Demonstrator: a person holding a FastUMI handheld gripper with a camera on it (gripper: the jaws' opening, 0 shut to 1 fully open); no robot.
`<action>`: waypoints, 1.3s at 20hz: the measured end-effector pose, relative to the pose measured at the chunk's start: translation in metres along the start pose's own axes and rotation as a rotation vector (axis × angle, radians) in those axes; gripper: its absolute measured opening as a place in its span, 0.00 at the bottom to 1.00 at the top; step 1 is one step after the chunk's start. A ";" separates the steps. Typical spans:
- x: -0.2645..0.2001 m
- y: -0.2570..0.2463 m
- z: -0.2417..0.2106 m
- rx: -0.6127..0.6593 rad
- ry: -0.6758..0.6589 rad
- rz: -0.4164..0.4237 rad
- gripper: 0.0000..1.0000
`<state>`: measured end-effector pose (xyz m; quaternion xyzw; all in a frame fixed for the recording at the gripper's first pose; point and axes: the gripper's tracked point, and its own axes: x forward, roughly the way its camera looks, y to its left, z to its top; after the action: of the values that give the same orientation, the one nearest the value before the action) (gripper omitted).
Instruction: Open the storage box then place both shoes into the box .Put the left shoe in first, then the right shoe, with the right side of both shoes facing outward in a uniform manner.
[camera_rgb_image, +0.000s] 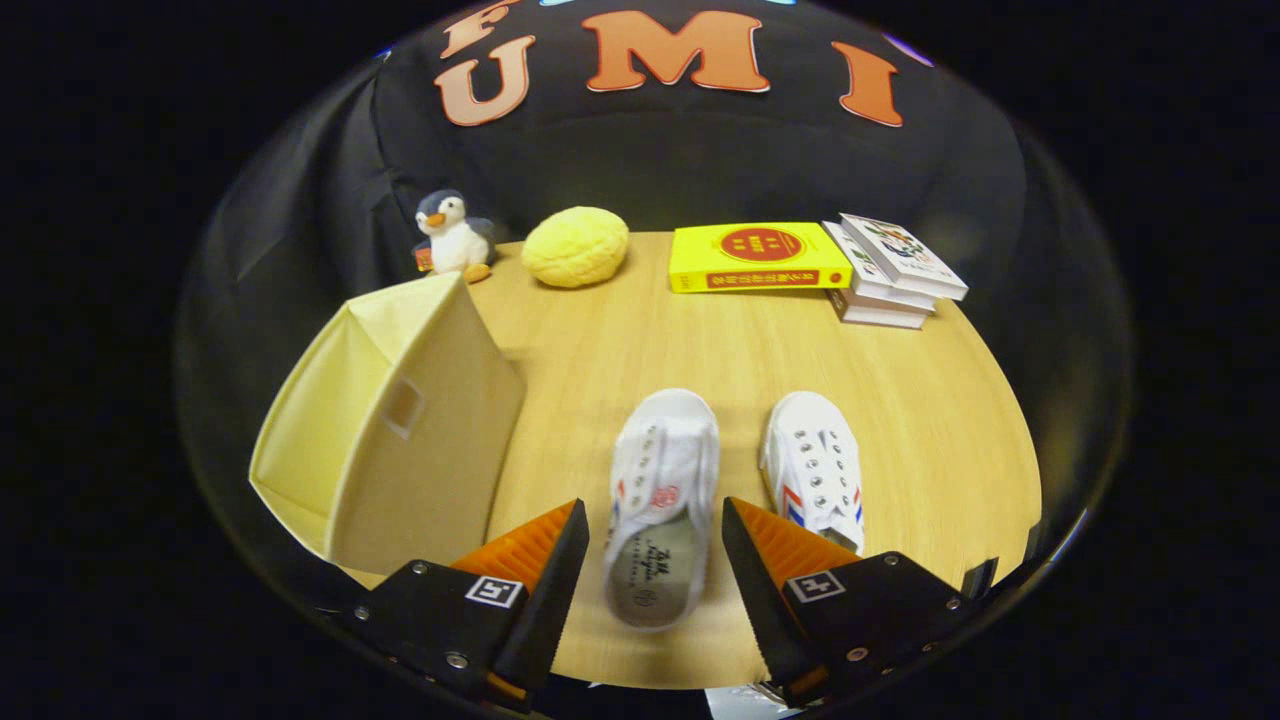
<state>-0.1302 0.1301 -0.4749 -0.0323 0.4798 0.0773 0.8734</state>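
claw (655, 560) released, fingers spread either side of the left shoe (660, 500), heel end between them, not touching | right shoe (815, 470) just beside, heel cut off by right finger | storage box (390, 430) left on bench (900, 400), opening hard to make out

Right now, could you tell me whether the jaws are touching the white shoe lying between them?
Apart. The gripper view shows the gripper open, with bare wooden table visible on both sides between each jaw and the left shoe.
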 end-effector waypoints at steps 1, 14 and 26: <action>0.006 -0.008 -0.009 0.000 0.015 -0.006 0.80; 0.077 -0.019 -0.020 0.037 -0.018 -0.023 0.27; 0.072 -0.019 0.006 0.122 -0.050 -0.008 0.01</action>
<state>-0.0843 0.1197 -0.5331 0.0210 0.4615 0.0451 0.8857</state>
